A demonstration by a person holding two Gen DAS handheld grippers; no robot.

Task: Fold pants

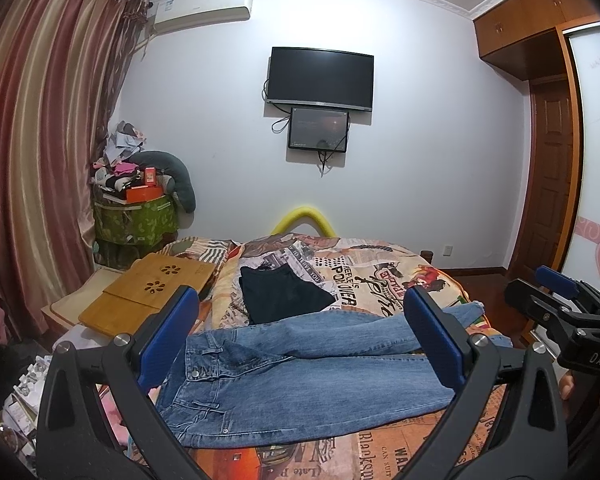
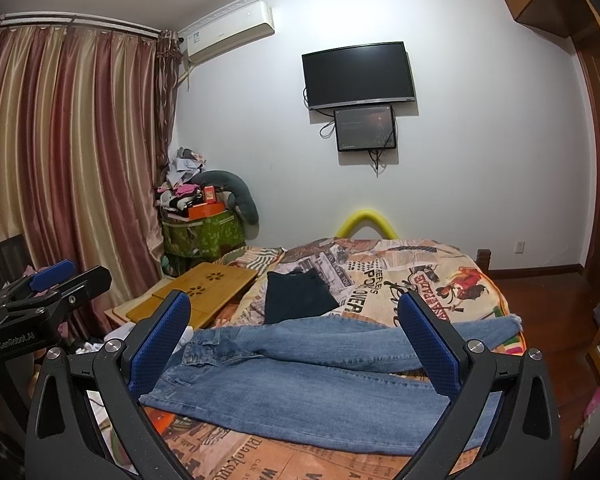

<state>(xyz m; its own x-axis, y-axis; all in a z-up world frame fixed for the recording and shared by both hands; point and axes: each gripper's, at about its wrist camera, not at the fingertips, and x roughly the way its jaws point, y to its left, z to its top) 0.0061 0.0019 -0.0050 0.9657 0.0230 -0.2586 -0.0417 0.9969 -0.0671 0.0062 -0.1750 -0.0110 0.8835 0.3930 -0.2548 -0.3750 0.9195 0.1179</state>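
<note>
Blue jeans (image 1: 300, 368) lie spread flat across the near end of the bed, waistband to the left, legs running right; they also show in the right wrist view (image 2: 320, 376). My left gripper (image 1: 300, 312) is open and empty, held above the jeans. My right gripper (image 2: 294, 312) is open and empty too, above the jeans; it also shows at the right edge of the left wrist view (image 1: 556, 292). The left gripper shows at the left edge of the right wrist view (image 2: 56, 280).
A folded black garment (image 1: 284, 296) lies on the patterned bedspread (image 1: 380, 280) behind the jeans. A bamboo lap tray (image 1: 148, 292) rests at the bed's left side. A cluttered green bin (image 1: 136, 220) stands by the curtains. Wooden floor (image 2: 540, 304) lies to the right.
</note>
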